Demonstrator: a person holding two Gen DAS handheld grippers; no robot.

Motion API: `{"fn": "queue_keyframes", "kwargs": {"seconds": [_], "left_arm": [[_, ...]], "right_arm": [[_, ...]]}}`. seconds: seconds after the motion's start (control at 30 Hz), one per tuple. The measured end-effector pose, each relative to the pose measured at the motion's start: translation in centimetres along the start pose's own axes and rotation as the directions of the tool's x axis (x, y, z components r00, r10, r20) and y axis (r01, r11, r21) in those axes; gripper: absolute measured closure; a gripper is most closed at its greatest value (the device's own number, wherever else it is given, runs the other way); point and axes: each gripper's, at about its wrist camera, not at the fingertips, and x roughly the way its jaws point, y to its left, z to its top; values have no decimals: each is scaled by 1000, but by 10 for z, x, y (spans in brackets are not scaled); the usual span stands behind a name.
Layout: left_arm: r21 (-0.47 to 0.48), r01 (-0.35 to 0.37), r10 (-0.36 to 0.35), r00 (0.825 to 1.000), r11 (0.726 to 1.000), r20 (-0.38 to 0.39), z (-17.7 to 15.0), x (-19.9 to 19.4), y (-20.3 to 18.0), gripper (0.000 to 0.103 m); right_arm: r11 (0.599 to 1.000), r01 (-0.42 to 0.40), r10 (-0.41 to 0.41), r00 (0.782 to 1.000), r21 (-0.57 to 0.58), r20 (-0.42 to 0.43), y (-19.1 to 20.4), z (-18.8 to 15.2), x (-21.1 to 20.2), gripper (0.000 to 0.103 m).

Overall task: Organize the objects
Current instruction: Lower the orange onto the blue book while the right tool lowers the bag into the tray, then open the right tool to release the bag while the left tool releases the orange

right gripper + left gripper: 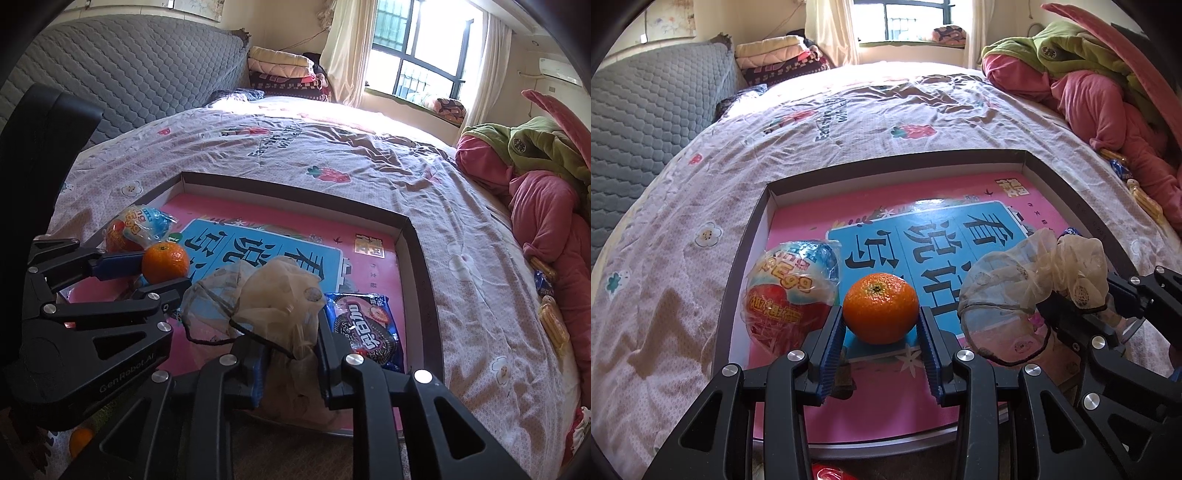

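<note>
Orange tangerine (881, 308) sits clamped between the left gripper (881, 325) pads, a wrapped toy egg (792, 291) crowding its left side. Gauzy cloth bundle (275, 295) is pinched in the right gripper (291, 354), cookie packet (365, 326) just right, inside the shallow box (424, 258).

The left wrist camera sits just behind its own fingers (827, 347), looking forward and down across the tray (1052, 173) at close range, toward the window beyond. The right wrist camera, just right of that claw, faces the same way. Both share the orange (881, 308) (165, 263), tray (424, 258) and each other's claw.
</note>
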Motion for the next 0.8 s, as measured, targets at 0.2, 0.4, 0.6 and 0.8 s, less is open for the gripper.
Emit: {"fn": "queue_keyframes", "kwargs": {"seconds": [0.2, 0.4, 0.6, 0.8], "left_arm": [[-5, 3, -3, 1000, 1000, 6, -2, -3, 2, 62], [-8, 5, -5, 1000, 1000, 12, -2, -7, 4, 62], [-4, 9, -9, 1000, 1000, 21, -1, -11, 2, 62], [-9, 15, -15, 1000, 1000, 26, 0, -12, 0, 62]], "right_arm": [[1000, 12, -12, 1000, -19, 1, 2, -5, 1, 70], [1000, 15, -15, 1000, -12, 2, -3, -8, -1, 65], [1000, 0, 0, 1000, 8, 13, -9, -6, -8, 62], [1000, 25, -25, 999, 17, 32, -13, -1, -14, 48]]}}
